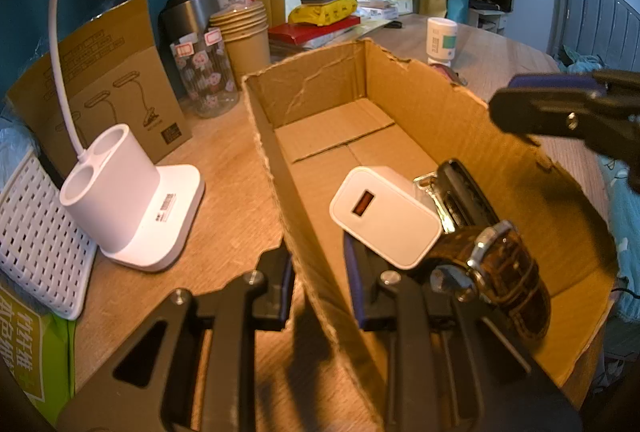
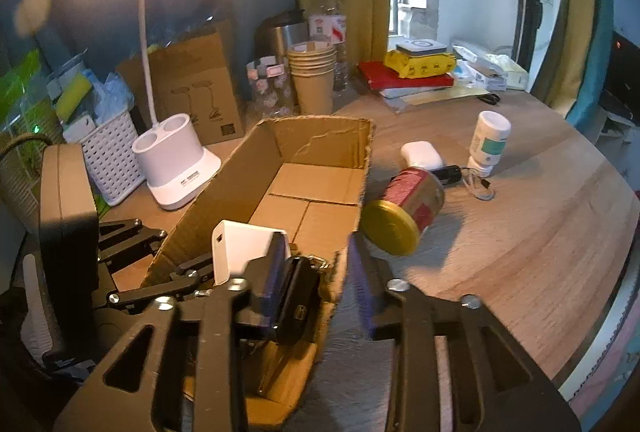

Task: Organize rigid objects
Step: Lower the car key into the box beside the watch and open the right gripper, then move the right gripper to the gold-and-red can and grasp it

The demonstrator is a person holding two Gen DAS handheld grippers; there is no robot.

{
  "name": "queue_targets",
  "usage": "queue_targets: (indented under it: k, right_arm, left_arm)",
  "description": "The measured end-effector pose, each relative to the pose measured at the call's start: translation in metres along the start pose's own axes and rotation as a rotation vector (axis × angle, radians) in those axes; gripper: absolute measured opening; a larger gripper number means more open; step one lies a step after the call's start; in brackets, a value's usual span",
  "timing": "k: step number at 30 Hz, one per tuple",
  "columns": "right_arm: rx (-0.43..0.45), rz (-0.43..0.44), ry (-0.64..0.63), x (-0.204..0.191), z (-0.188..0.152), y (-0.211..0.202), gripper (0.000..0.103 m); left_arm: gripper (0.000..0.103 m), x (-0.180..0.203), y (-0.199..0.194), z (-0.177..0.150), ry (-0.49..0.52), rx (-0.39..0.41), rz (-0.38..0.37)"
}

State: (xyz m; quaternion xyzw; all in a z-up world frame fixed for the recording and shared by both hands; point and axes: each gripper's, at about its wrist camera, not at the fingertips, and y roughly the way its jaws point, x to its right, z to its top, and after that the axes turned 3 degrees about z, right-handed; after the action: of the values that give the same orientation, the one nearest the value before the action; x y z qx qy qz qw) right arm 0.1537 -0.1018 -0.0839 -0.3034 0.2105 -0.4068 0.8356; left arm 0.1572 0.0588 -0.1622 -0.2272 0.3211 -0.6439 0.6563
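Setting: wooden desk (image 2: 520,232) in a bedroom, lamp base (image 1: 132,207) and clutter along its far edge.
Left gripper (image 1: 316,280): released, jaws straddling the near left wall of the box (image 1: 400,71); grasping nothing.
Right gripper (image 2: 320,272): released, one finger inside the box beside the black case (image 2: 294,296), the other outside the right wall.
Box contents, near end: watch (image 1: 504,272), charger (image 1: 384,216), black case; far end bare.
Next item, judged: jar (image 2: 404,216), lying on its side just right of the box, gold lid toward the camera, long axis running away and rightward.
Nearer arm: right; jar sits just ahead of its outer finger.
Farther: white case (image 2: 422,153), bottle (image 2: 490,141).
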Motion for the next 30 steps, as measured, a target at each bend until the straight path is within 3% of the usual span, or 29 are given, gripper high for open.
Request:
queue_targets:
  k: [15, 22, 30]
  right_arm:
    - [0.031, -0.072, 0.123, 0.057, 0.004, -0.004, 0.052]
    - [0.028, -0.095, 0.154, 0.076, 0.008, 0.010, 0.063]
    - [0.009, -0.085, 0.171, 0.084, 0.014, 0.032, 0.064]
  left_arm:
    - [0.024, 0.000, 0.000, 0.000, 0.000, 0.000, 0.000]
    - [0.024, 0.000, 0.000, 0.000, 0.000, 0.000, 0.000]
    - [0.024, 0.000, 0.000, 0.000, -0.001, -0.002, -0.002]
